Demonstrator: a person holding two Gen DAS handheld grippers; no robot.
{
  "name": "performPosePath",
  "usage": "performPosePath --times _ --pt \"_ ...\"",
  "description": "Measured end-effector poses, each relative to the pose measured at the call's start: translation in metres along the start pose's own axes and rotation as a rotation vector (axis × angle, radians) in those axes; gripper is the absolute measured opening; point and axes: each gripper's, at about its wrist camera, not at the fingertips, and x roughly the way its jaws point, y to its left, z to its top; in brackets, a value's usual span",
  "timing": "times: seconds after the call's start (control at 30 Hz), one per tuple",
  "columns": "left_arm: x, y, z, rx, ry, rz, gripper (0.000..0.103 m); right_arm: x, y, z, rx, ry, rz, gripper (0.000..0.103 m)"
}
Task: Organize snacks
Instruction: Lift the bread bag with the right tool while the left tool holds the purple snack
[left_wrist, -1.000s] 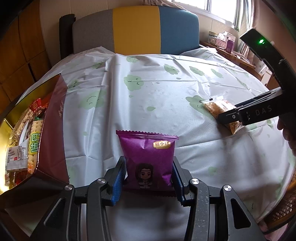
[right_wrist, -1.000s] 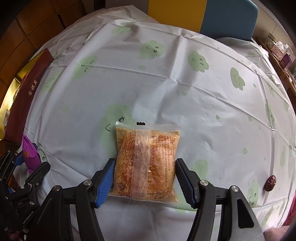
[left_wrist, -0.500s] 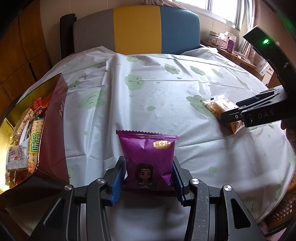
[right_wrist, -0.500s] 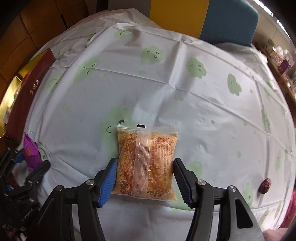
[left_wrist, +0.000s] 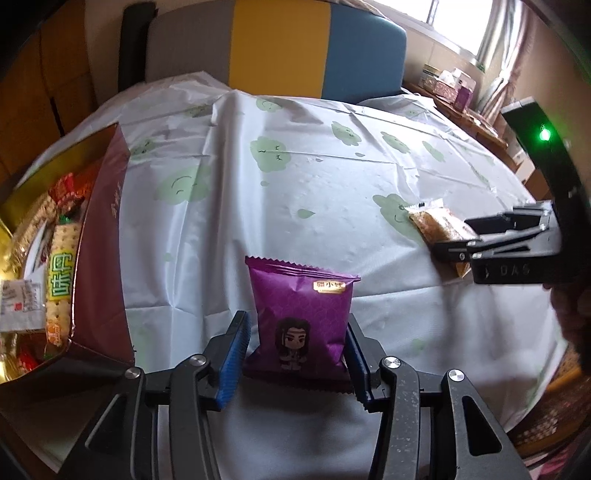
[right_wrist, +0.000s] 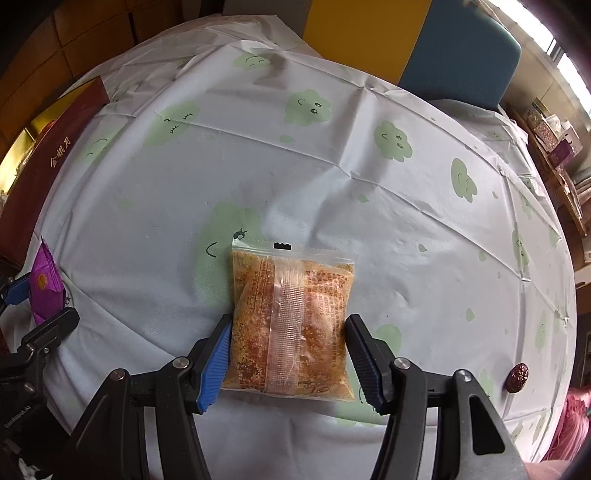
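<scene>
While the left wrist view is cutting off the far-left edge of the scene, a dark red box (left_wrist: 99, 258) with a gold lining is lying at the table's left side, only partly showing; packets are crowding inside it, among them a yellow-green cracker pack (left_wrist: 61, 273), and most of their labels are too blurred to read. Just right of the box, the left gripper (left_wrist: 295, 354) is bracketing a purple snack packet (left_wrist: 301, 314) that is standing upright on the white tablecloth (left_wrist: 295, 184); the right pad is lying against the packet's edge, while a thin gap seems to be showing at the left pad, so whether the jaws are truly pressing cannot be told. The packet's lower seam is disappearing behind the gripper body. Further right, the right gripper (right_wrist: 290, 354) is straddling a clear packet of orange-brown crumbly snack (right_wrist: 291, 321) lying flat on the cloth; its jaws have just been closing around it, both blue pads (right_wrist: 216, 365) are sitting at or just beside the packet's sides, and actual contact is hard to judge. Near the table's right edge, well apart from the packets, a small dark reddish fruit (right_wrist: 517, 376) is lying alone. Part of a hand (left_wrist: 570, 314) is showing at the frame's right border, mostly cut off.
</scene>
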Motion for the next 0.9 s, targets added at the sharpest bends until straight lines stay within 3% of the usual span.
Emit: performPosePath --times 0.07,0.17,0.3,0.47,0.6,0.67,0.73,0.9 --pt "0.000 0.002 0.001 -0.015 0.007 -0.014 0.051 -0.001 0.000 -0.001 -0.004 -0.002 -0.002 0.061" --pt "-0.001 0.007 0.003 -0.038 0.029 -0.090 0.064 -0.003 0.001 -0.001 -0.005 -0.004 -0.005 0.061" --pt "-0.002 0.014 0.005 -0.082 0.041 -0.141 0.064 0.000 0.000 -0.001 -0.012 -0.002 -0.007 0.061" --pt "-0.004 0.009 0.004 -0.049 0.035 -0.057 0.043 0.000 0.002 0.000 -0.018 -0.002 -0.012 0.061" --pt "-0.005 0.012 0.004 -0.040 0.047 -0.044 0.042 0.001 0.004 0.000 -0.026 -0.003 -0.018 0.061" --pt "-0.008 0.008 0.002 -0.009 0.040 0.003 0.042 0.000 0.005 0.000 -0.031 -0.005 -0.023 0.061" --pt "-0.012 0.003 -0.001 0.026 0.019 0.058 0.042 0.000 0.009 -0.001 -0.043 -0.009 -0.033 0.061" --pt "-0.030 -0.001 0.002 0.053 -0.059 0.105 0.043 -0.001 0.015 -0.003 -0.069 -0.019 -0.051 0.061"
